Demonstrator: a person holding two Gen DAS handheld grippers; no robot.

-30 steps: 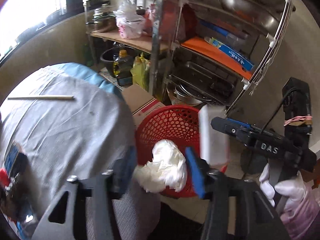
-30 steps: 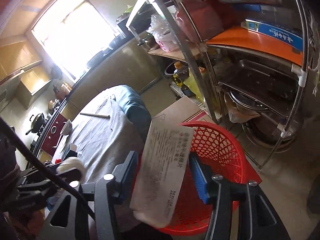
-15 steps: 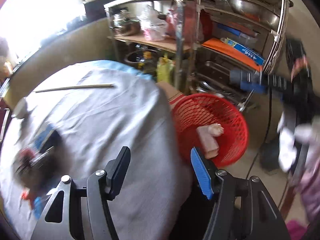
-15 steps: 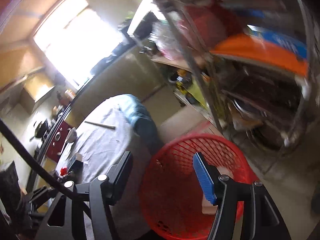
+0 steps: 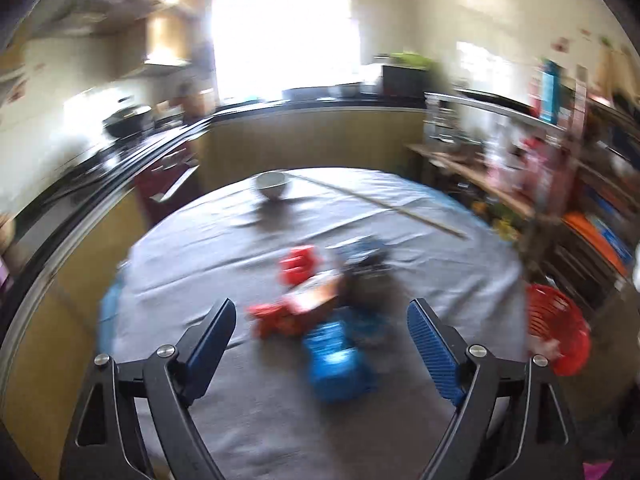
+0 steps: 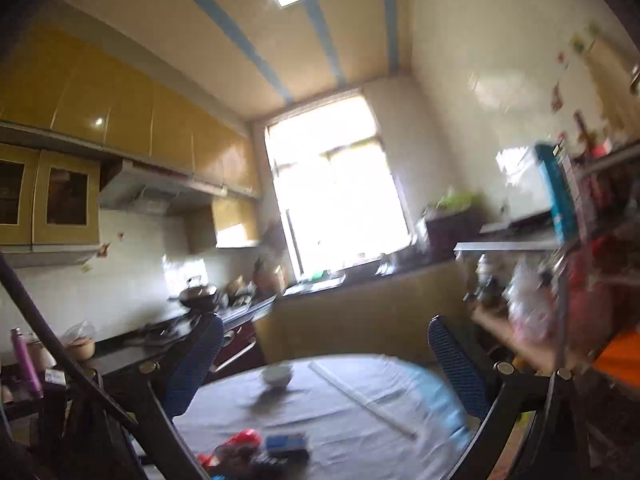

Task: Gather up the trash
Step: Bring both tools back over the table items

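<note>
A blurred heap of trash (image 5: 320,312) lies on the grey-clothed round table (image 5: 248,420): red wrappers, a blue packet and a dark item. My left gripper (image 5: 320,336) hovers over the near side of the heap, tilted down; its jaws are opening and nothing is between them. The red mesh basket (image 5: 556,332) stands on the floor past the table's right edge. My right gripper (image 6: 324,356) points level across the kitchen, high above the table (image 6: 340,432); its jaws are opening wide and hold nothing. The trash heap (image 6: 256,452) shows at the bottom of the right wrist view.
A white bowl (image 5: 273,185) and a long thin stick (image 5: 380,204) lie on the far part of the table. A dark counter with a pot (image 5: 128,120) runs along the left. A metal shelf rack (image 5: 560,184) crowds the right. A black cable (image 6: 80,372) crosses the right wrist view.
The left gripper let go a white crumpled wad and the right a printed paper slip over the red basket. Both then swung away toward the table, the right one tilting up.
</note>
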